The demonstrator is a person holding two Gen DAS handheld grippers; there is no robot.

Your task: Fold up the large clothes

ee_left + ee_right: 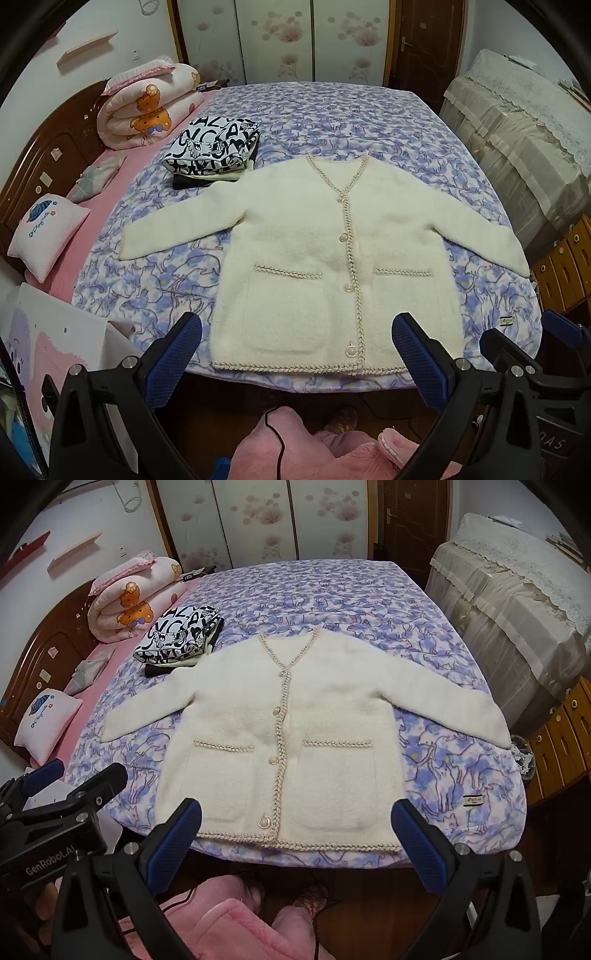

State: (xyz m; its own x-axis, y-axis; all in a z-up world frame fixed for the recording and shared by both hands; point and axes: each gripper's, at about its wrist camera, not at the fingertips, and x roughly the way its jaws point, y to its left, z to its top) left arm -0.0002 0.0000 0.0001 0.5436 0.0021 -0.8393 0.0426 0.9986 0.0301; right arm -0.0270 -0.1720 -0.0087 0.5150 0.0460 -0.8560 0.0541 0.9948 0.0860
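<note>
A cream fleece cardigan [317,251] with braided trim and pearl buttons lies flat and face up on the bed, both sleeves spread outward; it also shows in the right wrist view [291,731]. Its hem lies along the near bed edge. My left gripper [295,343] is open and empty, held above the hem. My right gripper [295,827] is open and empty, also above the hem. The right gripper shows at the right edge of the left wrist view [554,339], and the left gripper at the left edge of the right wrist view [66,786].
The bed has a purple cat-print blanket [332,122]. A folded black-and-white printed garment pile [214,147] lies behind the left sleeve. A rolled bear-print quilt [147,107] and a small pillow [44,232] lie by the headboard. A covered cabinet [517,140] stands on the right. Pink-clad legs [295,443] are below.
</note>
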